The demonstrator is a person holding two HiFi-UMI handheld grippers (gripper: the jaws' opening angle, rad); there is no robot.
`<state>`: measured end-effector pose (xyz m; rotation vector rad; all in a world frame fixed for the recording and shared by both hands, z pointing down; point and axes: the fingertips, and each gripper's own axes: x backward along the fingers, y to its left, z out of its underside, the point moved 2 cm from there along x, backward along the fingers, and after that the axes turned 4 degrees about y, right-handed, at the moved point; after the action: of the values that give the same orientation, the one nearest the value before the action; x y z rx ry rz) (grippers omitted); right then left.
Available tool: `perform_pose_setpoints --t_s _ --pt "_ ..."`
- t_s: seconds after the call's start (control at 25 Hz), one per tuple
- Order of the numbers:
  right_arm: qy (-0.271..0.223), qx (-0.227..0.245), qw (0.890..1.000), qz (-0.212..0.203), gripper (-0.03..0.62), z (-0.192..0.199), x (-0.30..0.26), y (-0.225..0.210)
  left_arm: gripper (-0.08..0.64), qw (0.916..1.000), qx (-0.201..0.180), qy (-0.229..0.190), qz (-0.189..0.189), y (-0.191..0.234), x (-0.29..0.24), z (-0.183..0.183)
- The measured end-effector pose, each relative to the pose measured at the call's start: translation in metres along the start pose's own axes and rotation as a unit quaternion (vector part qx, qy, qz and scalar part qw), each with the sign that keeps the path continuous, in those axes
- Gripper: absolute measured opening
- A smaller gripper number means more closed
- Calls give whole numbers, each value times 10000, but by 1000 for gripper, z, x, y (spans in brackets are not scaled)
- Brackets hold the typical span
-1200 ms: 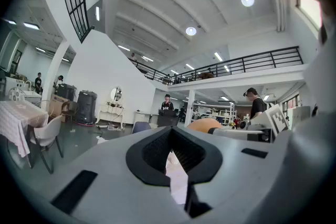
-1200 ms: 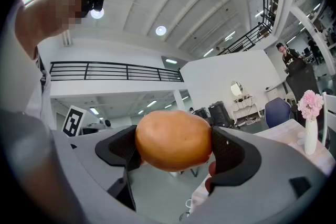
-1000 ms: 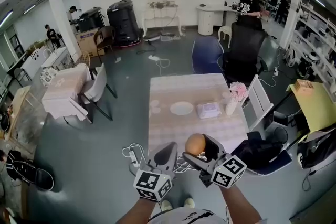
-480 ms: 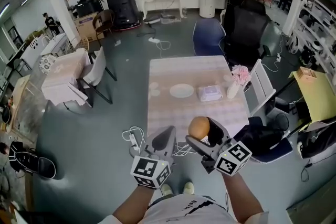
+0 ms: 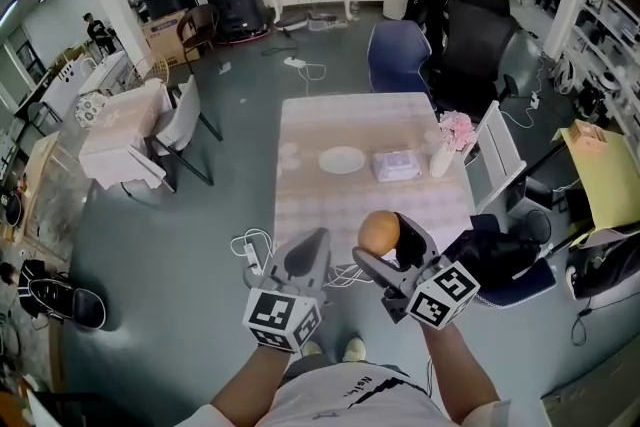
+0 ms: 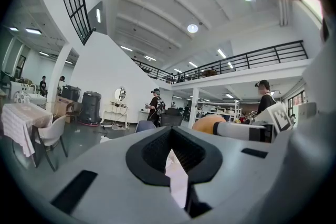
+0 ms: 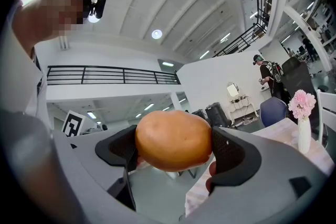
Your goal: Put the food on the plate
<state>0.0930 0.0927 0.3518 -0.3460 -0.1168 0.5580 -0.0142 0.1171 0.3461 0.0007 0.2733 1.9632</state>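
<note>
On the head view I have the right gripper [image 5: 386, 240] clamped on the food [image 5: 379, 231], a round orange-brown piece, held over the near edge of the table [image 5: 320, 210]. The left gripper [image 5: 307, 253] sits just to its left, jaws drawn together on nothing. The plate [image 5: 342, 159] lies well ahead of both grippers on the far half of the table, a little left of the right gripper's line. A white pack [image 5: 397, 165] lies just to the plate's right, and a vase of pink flowers [image 5: 448, 143] stands further right again.

On the left gripper view, my left gripper [image 6: 170, 152] has its black pads closed down to a thin wedge. Only tablecloth shows through it, and nothing sits between the pads. Off to its right I see the right gripper [image 6: 247, 131] with the food [image 6: 207, 123] at its tip.

On the right gripper view, the food [image 7: 173, 139] fills the whole gap of the right gripper [image 7: 174, 141], with a pad pressed against each side. Ahead and to the right, the vase of pink flowers [image 7: 303, 123] stands on the table [image 7: 273, 131].
</note>
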Motion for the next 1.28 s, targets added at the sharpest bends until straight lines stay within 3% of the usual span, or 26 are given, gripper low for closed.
perform_pose_setpoints --t_s 0.6,1.28 --pt "36 -65 9999 91 413 1 -4 -27 8 9999 -17 90 -76 1 -26 8" --pt "247 77 9975 664 413 4 -106 -96 8 9991 -90 247 332 93 -117 0"
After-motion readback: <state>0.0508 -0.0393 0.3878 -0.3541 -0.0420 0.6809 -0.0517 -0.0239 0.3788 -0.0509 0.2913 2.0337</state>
